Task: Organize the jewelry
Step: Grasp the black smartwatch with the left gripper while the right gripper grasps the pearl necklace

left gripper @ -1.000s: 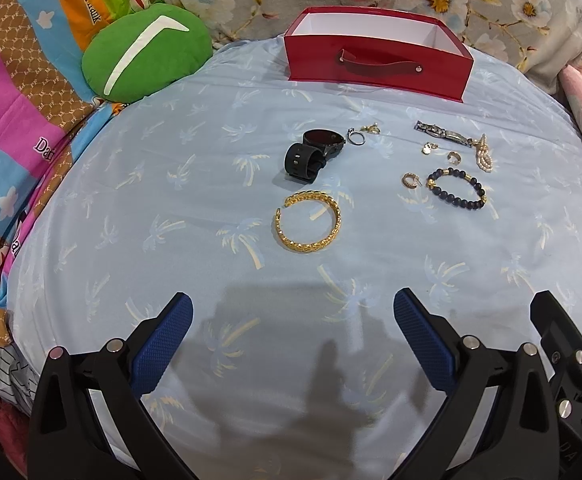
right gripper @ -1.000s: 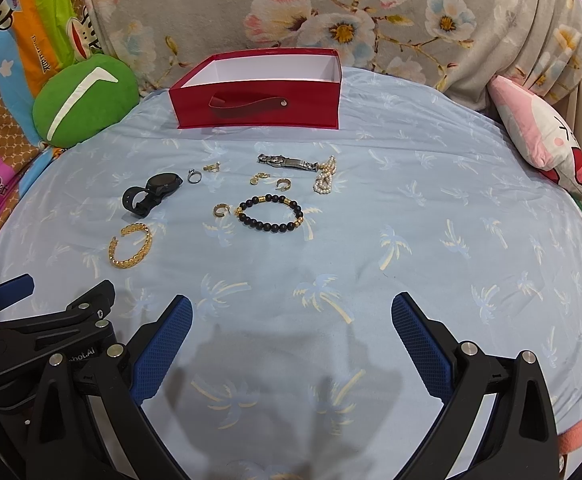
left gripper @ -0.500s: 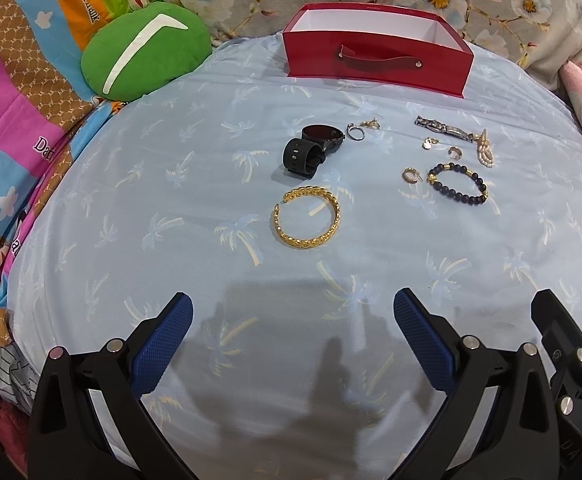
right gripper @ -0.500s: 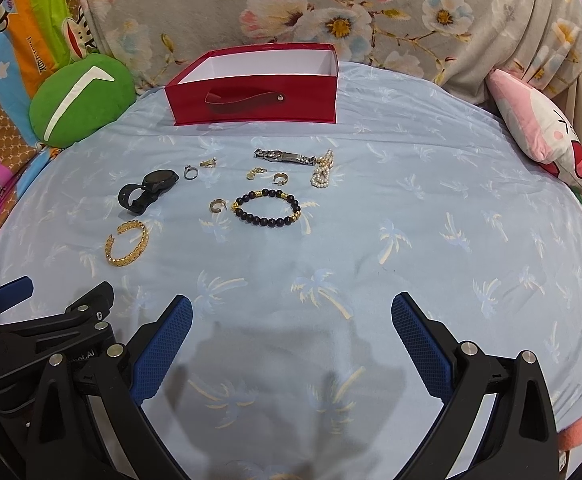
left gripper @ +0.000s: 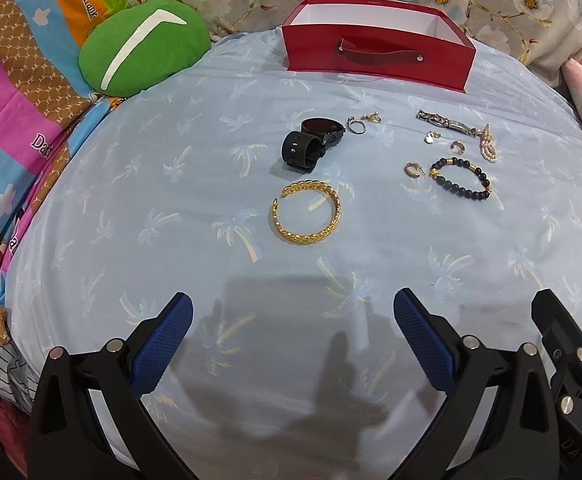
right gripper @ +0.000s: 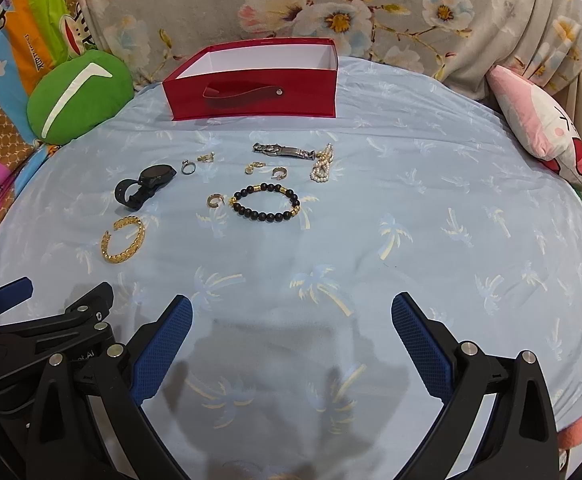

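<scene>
Colours ahead of the jaws
Red box (left gripper: 375, 58), white inside; gold bangle (left gripper: 306, 212); black-and-gold bead bracelet (right gripper: 266, 202); pale blue, palm-printed sheet (right gripper: 431, 248); possibly pearl-white strand (right gripper: 321, 167).

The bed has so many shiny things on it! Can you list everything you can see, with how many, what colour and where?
red box: 1, red with white inside, open, far end of the sheet
black watch: 1, black, left of the group
gold bangle: 1, gold, nearest the left gripper
beaded bracelet: 1, black with gold beads, middle
metal watch: 1, silver, before the box
pearl strand: 1, white, beside metal watch
small rings and earrings: about five, gold or silver, scattered
green cushion: 1, left
pink cushion: 1, right
sheet: 1, blue, palm print
left hand-held gripper: open
right hand-held gripper: open
</scene>
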`<state>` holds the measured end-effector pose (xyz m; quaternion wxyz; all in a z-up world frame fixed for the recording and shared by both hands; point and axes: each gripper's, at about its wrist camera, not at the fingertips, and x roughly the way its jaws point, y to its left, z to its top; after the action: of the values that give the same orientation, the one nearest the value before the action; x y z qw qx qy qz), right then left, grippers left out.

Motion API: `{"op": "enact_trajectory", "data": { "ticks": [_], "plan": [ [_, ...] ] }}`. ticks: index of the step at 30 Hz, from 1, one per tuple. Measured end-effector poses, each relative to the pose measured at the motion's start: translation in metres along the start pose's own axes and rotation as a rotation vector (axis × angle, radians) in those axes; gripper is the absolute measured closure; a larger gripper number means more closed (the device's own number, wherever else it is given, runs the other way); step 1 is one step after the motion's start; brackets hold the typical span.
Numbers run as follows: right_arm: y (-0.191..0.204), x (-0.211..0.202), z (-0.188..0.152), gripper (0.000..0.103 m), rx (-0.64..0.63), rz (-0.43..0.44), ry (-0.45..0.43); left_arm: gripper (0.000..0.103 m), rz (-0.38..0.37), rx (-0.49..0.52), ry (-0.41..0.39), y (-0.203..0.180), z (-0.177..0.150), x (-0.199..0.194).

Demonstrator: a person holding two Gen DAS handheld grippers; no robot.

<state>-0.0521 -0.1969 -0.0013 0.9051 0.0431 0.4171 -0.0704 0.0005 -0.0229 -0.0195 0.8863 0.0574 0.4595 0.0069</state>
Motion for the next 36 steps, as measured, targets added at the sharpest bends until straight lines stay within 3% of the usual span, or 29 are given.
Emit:
{"op": "enact_trajectory", "data": {
  "ticks": [17, 21, 29, 36],
  "plan": [
    [-0.003, 0.034, 0.006, 0.005, -0.005, -0.005, 0.055, 0.005, -0.025, 0.001, 0.044, -0.005, 0.011, 0.030],
    [-0.012, 0.044, 0.017, 0.005, 0.010, -0.004, 0.043, 0.005, -0.009, -0.019, 0.023, 0.001, 0.025, 0.036],
    [-0.033, 0.069, 0.056, 0.005, 0.049, -0.018, -0.008, 0.005, -0.070, -0.153, 0.058, 0.030, 0.064, 0.068],
    [-0.044, 0.093, 0.077, 0.005, 0.073, -0.010, -0.005, 0.005, -0.107, -0.195, 0.067, 0.037, 0.092, 0.093]
  ]
}}
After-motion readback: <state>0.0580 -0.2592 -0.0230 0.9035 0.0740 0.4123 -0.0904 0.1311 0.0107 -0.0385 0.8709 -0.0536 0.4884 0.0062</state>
